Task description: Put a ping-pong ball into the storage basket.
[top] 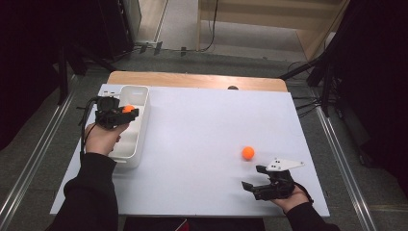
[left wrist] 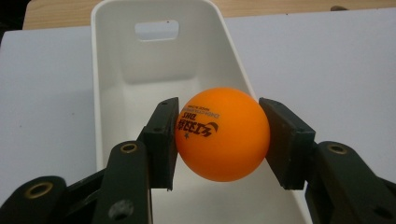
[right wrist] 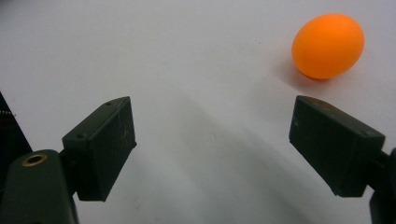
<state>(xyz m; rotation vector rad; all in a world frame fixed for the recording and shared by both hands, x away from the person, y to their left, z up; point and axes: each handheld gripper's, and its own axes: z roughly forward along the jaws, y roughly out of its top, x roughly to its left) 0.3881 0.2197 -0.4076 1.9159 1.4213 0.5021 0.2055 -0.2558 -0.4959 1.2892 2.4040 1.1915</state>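
Note:
My left gripper (top: 128,112) is shut on an orange ping-pong ball (top: 127,109) and holds it over the white bin (top: 139,144) at the table's left. In the left gripper view the ball (left wrist: 219,134), with black print on it, is pinched between both pads above the bin's floor (left wrist: 154,88). A second orange ball (top: 248,152) lies on the white table right of centre. My right gripper (top: 253,177) rests low near the front edge, just below that ball, jaws wide apart. In the right gripper view the ball (right wrist: 328,45) lies beyond the right jaw.
The white sheet (top: 202,125) covers the table, with a wooden strip (top: 192,80) along its far edge. A small dark spot (top: 233,88) sits at the far edge. Dark stands and cables flank the table on both sides.

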